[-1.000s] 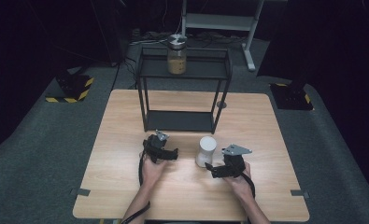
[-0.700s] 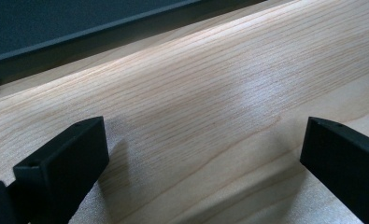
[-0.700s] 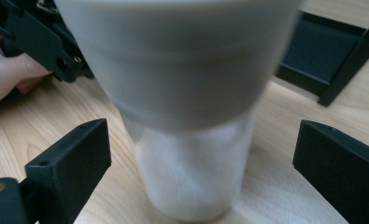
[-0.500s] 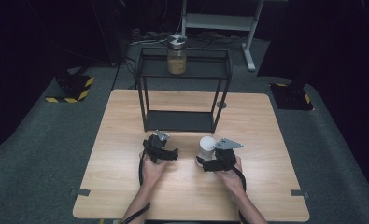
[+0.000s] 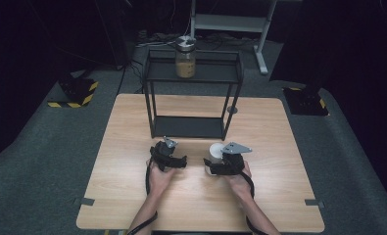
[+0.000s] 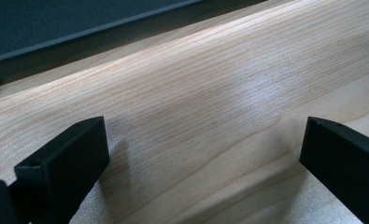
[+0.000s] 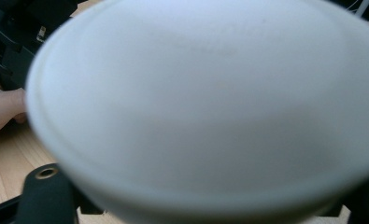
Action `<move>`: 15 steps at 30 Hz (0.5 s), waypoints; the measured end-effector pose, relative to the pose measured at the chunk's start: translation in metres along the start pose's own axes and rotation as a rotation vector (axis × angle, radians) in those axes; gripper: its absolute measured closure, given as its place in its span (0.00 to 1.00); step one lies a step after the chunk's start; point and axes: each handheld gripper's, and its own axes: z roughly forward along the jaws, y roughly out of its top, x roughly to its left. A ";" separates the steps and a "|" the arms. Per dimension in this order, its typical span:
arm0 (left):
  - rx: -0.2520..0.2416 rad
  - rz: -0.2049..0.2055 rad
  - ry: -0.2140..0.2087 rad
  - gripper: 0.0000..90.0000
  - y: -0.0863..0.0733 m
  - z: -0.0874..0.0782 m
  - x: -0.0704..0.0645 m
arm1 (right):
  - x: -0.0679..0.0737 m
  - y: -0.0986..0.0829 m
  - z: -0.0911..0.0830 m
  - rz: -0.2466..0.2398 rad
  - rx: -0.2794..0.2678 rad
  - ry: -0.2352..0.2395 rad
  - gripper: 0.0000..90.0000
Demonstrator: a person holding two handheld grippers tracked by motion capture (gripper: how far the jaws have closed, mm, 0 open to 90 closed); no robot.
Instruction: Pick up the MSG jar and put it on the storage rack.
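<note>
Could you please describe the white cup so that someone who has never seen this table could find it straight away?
On the wooden table, look in front of the black metal shelf rack, on the near right side. The white cup stands there at the right gripper. It is the one pale object on the tabletop; the jar with a metal lid sits up on the rack.

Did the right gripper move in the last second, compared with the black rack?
Yes. In the high view the right gripper has slid left along the table, closing in on the white cup before the fixed black rack.
</note>
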 end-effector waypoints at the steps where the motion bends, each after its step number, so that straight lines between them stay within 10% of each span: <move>1: 0.003 0.007 0.004 0.02 0.000 0.000 -0.001 | 0.000 0.000 0.000 -0.003 -0.002 -0.001 0.27; 15: -0.005 -0.004 -0.003 0.02 -0.001 0.000 0.001 | 0.004 0.000 0.000 -0.028 -0.017 -0.005 0.37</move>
